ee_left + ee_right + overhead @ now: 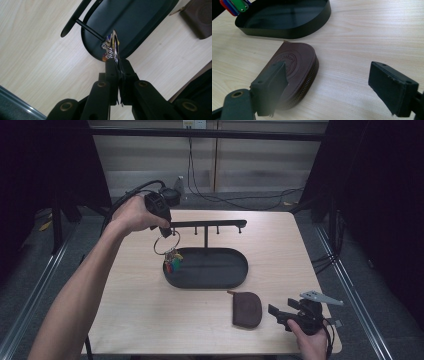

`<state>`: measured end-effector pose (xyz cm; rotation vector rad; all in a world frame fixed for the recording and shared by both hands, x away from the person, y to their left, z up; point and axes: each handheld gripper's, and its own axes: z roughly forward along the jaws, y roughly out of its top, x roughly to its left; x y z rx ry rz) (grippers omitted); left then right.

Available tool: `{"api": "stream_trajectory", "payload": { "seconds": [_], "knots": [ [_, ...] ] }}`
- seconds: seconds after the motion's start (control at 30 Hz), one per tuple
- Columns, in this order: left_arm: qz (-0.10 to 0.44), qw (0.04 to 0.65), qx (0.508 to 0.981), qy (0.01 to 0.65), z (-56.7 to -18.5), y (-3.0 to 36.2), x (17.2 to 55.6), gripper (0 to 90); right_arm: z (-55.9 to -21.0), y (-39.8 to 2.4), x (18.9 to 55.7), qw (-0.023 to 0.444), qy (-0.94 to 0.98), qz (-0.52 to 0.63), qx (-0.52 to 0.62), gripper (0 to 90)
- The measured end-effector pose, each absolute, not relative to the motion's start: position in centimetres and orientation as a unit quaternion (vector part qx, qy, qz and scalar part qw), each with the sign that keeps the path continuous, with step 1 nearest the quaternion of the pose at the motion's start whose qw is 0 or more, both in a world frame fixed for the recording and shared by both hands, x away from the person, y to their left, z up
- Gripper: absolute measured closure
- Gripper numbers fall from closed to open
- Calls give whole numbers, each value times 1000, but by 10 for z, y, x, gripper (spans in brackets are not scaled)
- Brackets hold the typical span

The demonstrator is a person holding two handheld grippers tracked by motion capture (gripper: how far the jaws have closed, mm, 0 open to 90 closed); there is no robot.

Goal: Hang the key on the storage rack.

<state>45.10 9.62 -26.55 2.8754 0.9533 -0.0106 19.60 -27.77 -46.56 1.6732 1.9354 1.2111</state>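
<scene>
From the high view, your left gripper is mostly hidden under your own hand, so its tips are hard to make out; below it hangs the key ring, a thin silver loop with a bunch of red, green and blue tags at its 6 o'clock, dangling over the rim of the black tray at the tray's 9 o'clock end. The rack, a dark bar with small pegs on a post, stands above the tray, and the ring sits just under the bar's 9 o'clock end; you cannot tell from here whether the ring touches a peg. A brown pouch lies on the table at 6 o'clock of the tray, and your right gripper rests just at the pouch's 3 o'clock, your hand cut off by the bottom edge. In the left gripper view, your jaws are pressed tight together on the ring, seen edge-on, so its loop reads as a bright sliver; the tags behind it are blurred and half hidden. In the right gripper view, your jaws stand wide apart with nothing between them; the near jaw is blurred and covers part of the pouch, a round-topped zip case with an embossed mark, and the tags are cropped at 11 o'clock.
</scene>
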Motion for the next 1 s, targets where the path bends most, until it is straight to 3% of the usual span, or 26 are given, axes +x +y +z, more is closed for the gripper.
{"api": "stream_trajectory", "payload": {
  "seconds": [0.47,0.77,1.0],
  "knots": [
    [17,34,939,343,-280,94,467,875,-466,-277,198,153,676,421,585,156],
    [19,63,933,354,-274,97,470,878,-466,-277,198,152,677,422,584,156],
    [11,77,928,364,-280,105,469,791,-466,-277,197,152,678,422,583,156]
  ]
}}
